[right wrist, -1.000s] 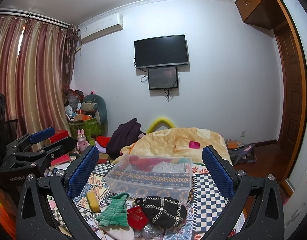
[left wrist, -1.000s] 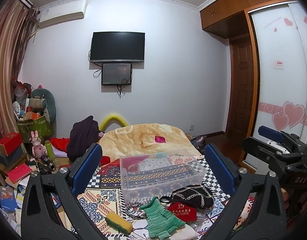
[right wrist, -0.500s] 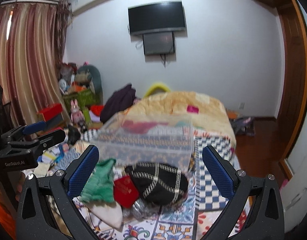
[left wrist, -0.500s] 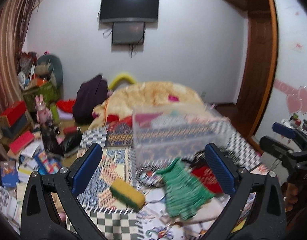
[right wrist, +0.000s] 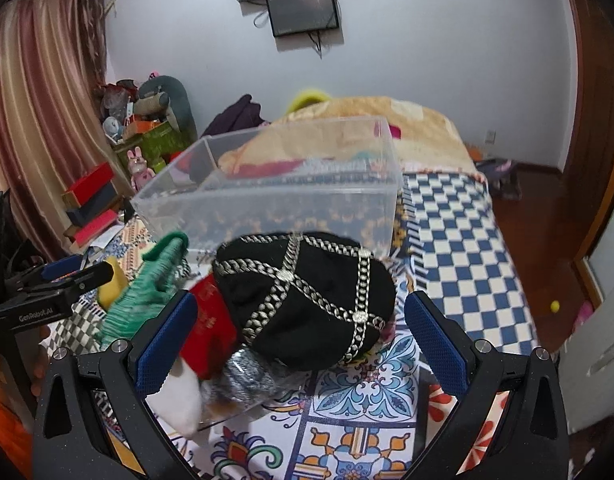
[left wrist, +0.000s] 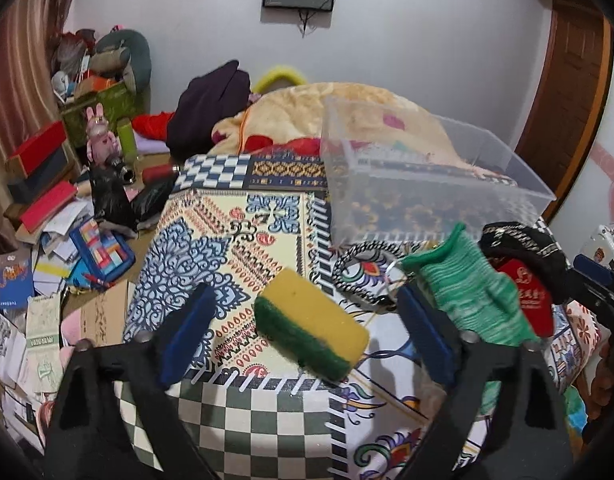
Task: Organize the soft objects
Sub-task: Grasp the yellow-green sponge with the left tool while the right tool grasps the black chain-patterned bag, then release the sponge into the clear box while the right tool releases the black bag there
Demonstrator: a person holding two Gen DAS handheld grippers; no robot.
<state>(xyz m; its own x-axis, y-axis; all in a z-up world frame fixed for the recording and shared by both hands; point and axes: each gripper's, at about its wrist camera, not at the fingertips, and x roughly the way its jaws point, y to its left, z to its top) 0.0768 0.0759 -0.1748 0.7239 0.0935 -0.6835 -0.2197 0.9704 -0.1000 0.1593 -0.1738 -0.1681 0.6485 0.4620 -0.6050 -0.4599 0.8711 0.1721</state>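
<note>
On the patterned bedspread (left wrist: 211, 248) lie a yellow-and-green sponge (left wrist: 310, 325), a green knit piece (left wrist: 473, 288), a red pouch (left wrist: 527, 293) and a black hat with silver chains (right wrist: 307, 296). A clear plastic box (left wrist: 427, 184) stands behind them. My left gripper (left wrist: 305, 338) is open, its blue pads either side of the sponge. My right gripper (right wrist: 301, 342) is open, its pads either side of the black hat. A white cloth (right wrist: 183, 396) and a silvery item (right wrist: 247, 376) lie by the hat.
A beige blanket (left wrist: 347, 108) and dark clothes (left wrist: 211, 100) pile behind the box. Books, boxes and papers litter the floor at left (left wrist: 47, 216). A wooden door (left wrist: 567, 92) is at right. The bed's blue-checked edge (right wrist: 459, 248) drops to a wood floor.
Both grippers have tilted down and moved in toward the bed. The sponge now sits between the left pads and the black hat between the right pads.
</note>
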